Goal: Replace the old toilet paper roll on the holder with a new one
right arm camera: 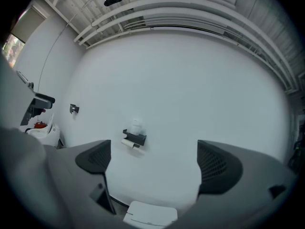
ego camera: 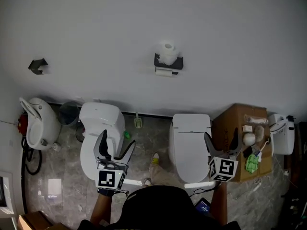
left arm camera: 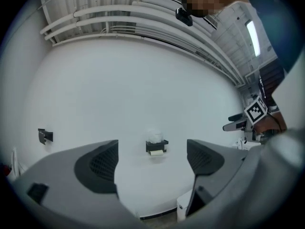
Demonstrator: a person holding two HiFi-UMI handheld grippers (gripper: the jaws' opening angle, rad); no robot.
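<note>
A black toilet paper holder [ego camera: 169, 63] hangs on the white wall, straight ahead and far off. A full white roll [ego camera: 168, 52] stands on its top shelf, and a thin, nearly used-up roll [ego camera: 164, 72] sits on the bar beneath. The holder [left arm camera: 157, 145] shows small between the left jaws, and the holder [right arm camera: 135, 139] again left of centre in the right gripper view. My left gripper [ego camera: 114, 152] is open and empty over a toilet. My right gripper [ego camera: 221, 145] is open and empty too, beside a cardboard box.
Two white toilets [ego camera: 100, 128] [ego camera: 190, 138] stand on the marble floor against the wall. A cardboard box [ego camera: 239, 128] with small items on top is at the right. A urinal [ego camera: 36, 123] and bin [ego camera: 70, 113] are at the left. A black hook [ego camera: 37, 65] is on the wall.
</note>
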